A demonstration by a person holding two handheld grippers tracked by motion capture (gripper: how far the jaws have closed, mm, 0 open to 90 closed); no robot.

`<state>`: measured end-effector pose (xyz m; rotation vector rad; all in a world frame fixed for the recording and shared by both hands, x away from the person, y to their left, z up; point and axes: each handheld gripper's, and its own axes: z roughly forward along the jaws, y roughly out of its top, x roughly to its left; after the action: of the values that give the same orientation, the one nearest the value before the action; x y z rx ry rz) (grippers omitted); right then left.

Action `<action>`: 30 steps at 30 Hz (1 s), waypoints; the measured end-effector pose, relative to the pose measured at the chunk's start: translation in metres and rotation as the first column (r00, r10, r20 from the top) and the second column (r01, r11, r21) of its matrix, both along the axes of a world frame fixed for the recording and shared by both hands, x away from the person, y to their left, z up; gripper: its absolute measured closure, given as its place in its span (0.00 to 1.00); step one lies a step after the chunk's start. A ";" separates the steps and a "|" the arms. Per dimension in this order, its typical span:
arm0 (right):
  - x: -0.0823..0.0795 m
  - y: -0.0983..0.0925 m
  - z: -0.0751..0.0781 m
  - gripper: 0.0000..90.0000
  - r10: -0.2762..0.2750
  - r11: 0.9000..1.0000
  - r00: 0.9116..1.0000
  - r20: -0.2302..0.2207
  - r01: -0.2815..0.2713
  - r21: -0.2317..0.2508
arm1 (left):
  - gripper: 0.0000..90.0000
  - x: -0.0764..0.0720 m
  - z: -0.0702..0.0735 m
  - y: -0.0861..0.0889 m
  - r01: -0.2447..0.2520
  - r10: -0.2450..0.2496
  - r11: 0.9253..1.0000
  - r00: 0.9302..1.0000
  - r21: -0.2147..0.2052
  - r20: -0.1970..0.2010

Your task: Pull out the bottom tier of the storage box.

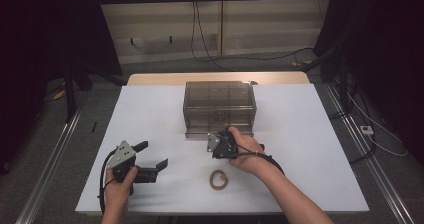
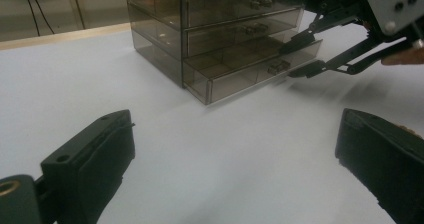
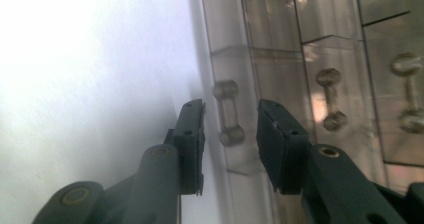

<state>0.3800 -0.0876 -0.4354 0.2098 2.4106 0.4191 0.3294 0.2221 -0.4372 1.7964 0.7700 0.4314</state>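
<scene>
Smoked drawer box (image 1: 220, 106) sits mid-table, toward 12 o'clock; bottom drawer (image 2: 260, 74) pulled out a little. Right gripper (image 1: 220, 136) at the box's front, 6 o'clock side, rolled on its side. Its jaws straddle the bottom drawer's handle (image 3: 227, 112), narrow gap, pads not touching it. Left gripper (image 1: 152, 155) rests at 8 o'clock on the white table (image 1: 300, 134), jaws wide, nothing between them, well apart from the box. Tan rubber-band coil (image 1: 219, 179) lies at 6 o'clock, just beside the right wrist.
</scene>
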 end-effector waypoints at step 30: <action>0.033 -0.008 0.007 0.79 0.010 1.000 0.979 -0.203 -0.012 -0.007 | 0.03 0.000 0.001 0.003 -0.007 0.007 1.000 1.000 -0.004 0.004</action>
<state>0.4131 -0.0955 -0.4286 0.2462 2.6147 0.4098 0.3294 0.2252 -0.4364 1.7892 0.7746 0.4373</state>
